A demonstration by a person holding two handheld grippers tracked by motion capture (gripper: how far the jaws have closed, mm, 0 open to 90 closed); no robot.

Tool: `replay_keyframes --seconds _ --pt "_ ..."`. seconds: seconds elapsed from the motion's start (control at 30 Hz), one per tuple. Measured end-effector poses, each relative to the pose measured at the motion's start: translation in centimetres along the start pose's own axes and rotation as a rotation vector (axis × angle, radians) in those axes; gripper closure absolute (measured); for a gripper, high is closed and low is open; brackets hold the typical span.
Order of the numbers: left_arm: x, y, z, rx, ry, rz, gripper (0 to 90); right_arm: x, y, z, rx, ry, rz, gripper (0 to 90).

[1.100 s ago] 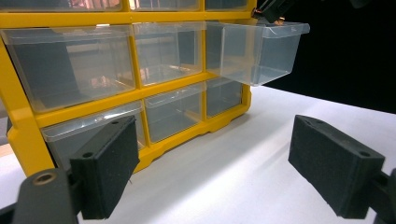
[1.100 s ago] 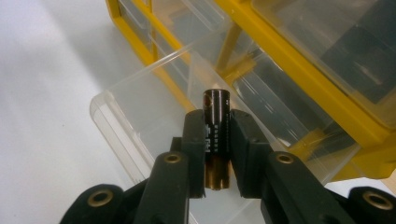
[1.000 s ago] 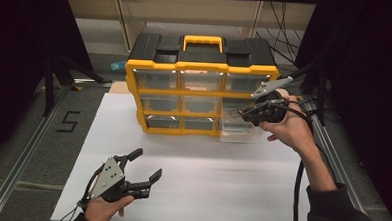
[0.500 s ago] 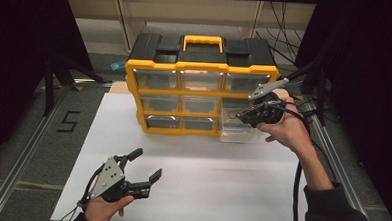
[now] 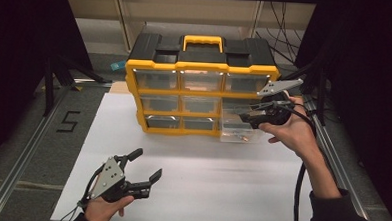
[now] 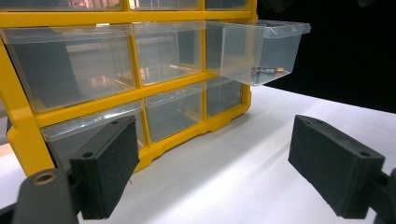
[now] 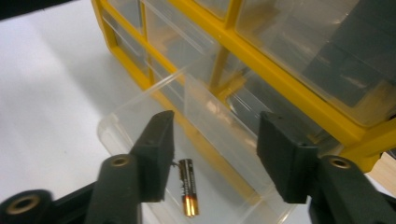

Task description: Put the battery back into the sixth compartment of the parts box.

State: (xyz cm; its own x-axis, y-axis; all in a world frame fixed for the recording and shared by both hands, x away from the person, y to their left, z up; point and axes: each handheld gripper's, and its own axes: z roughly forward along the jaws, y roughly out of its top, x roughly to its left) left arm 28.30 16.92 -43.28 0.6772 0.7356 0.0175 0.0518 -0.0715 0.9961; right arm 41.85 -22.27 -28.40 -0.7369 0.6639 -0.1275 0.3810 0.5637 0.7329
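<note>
Battery [image 7: 187, 193] already lies on the floor of the drawer [image 5: 239, 123] you have pulled out at the organizer's [image 5: 200, 85] right column, so the drop looks done; what is left, I judge, is pushing that drawer home. Its long axis lies flat, running roughly along the drawer's length, one end toward the organizer. Your right gripper [image 7: 212, 154] hovers over the drawer, jaws spread and holding nothing. Your left gripper [image 5: 140, 169] waits well in front of the organizer above the worktop [image 5: 220, 191], also gaping and empty.
</note>
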Motion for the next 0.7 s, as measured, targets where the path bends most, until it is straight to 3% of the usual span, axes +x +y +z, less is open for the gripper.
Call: replay_keyframes --seconds 0.17,0.4,0.6,0.7 --pt "0.1 0.0 0.0 0.000 0.000 0.006 15.7 0.6 -0.4 -0.5 -0.049 -0.013 0.047 37.8" --pt "0.0 0.0 0.0 -0.001 0.001 -0.005 15.6 1.7 -1.4 -1.1 -0.121 -0.023 0.077 33.3" --pt "0.0 0.0 0.0 -0.001 0.002 -0.006 15.7 2.1 -2.1 -1.3 -0.176 -0.029 0.073 32.4" --pt "0.0 0.0 0.0 0.000 0.001 -0.004 15.6 2.2 -2.2 -1.5 -0.172 -0.025 0.066 32.2"
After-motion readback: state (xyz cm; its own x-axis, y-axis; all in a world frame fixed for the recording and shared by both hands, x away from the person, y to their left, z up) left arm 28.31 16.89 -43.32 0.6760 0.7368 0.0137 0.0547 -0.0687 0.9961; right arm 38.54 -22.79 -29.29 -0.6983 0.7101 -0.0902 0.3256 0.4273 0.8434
